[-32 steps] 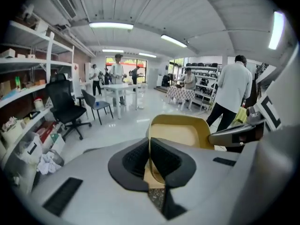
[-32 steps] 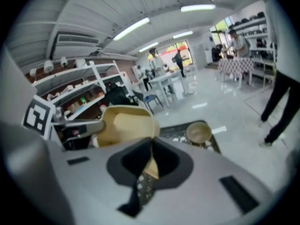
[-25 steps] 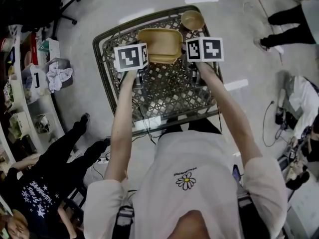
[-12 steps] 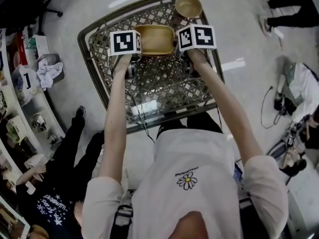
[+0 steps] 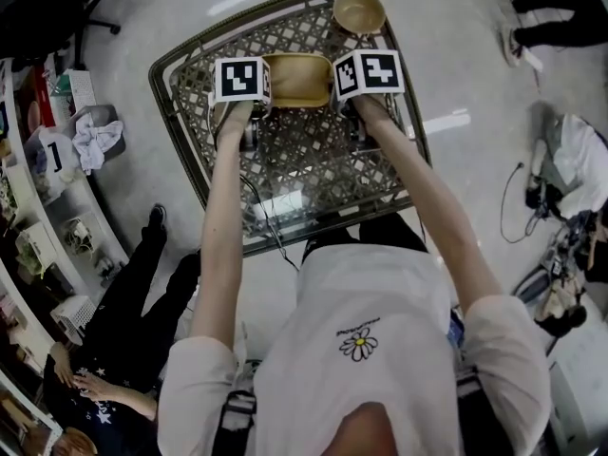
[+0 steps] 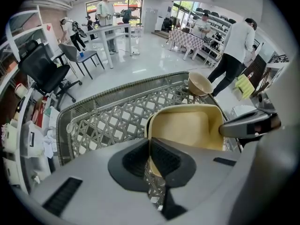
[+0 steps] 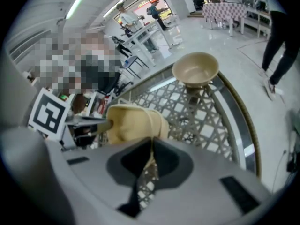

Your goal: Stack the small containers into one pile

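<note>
Pinching opposite rims of the rectangular tan container (image 5: pixel 297 76), jaws almost together, the left gripper (image 6: pixel 150 154) and right gripper (image 7: pixel 151 159) are holding it low over the lattice desk (image 5: pixel 304 174), near the round bowl (image 5: pixel 358 11). This is probably a placing step, with release and then nesting likely coming next.

The tan rectangular container (image 5: pixel 296 76) is matt and smooth, probably plastic, though the view is too coarse to be sure. Under it, the grey lattice bench (image 5: pixel 313 174) looks woven with a glossy rim. Beyond it, the round tan bowl (image 5: pixel 358 11) is equally matt.
</note>
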Tool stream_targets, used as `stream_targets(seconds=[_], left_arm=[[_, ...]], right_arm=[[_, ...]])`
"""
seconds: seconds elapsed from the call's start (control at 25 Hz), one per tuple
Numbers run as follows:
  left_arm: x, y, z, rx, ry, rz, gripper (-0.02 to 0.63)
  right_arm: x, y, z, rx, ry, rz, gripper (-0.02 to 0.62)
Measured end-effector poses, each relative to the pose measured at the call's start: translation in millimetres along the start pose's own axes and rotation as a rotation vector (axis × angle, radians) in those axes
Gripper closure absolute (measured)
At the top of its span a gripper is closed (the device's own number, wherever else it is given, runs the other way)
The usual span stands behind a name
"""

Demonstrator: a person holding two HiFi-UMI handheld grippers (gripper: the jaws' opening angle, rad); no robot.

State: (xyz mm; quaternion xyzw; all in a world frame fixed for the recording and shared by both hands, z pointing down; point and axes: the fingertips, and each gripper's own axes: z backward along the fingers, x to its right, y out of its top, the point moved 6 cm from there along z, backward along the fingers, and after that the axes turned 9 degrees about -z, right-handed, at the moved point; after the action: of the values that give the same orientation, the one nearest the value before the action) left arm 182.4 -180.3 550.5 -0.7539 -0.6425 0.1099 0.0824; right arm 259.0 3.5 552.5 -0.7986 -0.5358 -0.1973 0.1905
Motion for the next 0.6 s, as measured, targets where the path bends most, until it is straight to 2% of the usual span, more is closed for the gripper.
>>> stream_targets(seconds=[0.2, 0.4, 0.6], left_arm=[[1, 0, 10, 0.012, 0.012, -0.011, 0.574], [6, -1, 15, 0.002, -0.001, -0.020, 0.574], [5, -2, 7, -0.040, -0.021, -0.032, 0.574]], right_arm=[[-6, -1, 9, 0.004, 0.018, 0.010, 0.555], [-2, -4, 13, -0.009, 0.061, -0.050, 0.555], [2, -5, 5, -0.041, 0.040, -0.059, 0.555]])
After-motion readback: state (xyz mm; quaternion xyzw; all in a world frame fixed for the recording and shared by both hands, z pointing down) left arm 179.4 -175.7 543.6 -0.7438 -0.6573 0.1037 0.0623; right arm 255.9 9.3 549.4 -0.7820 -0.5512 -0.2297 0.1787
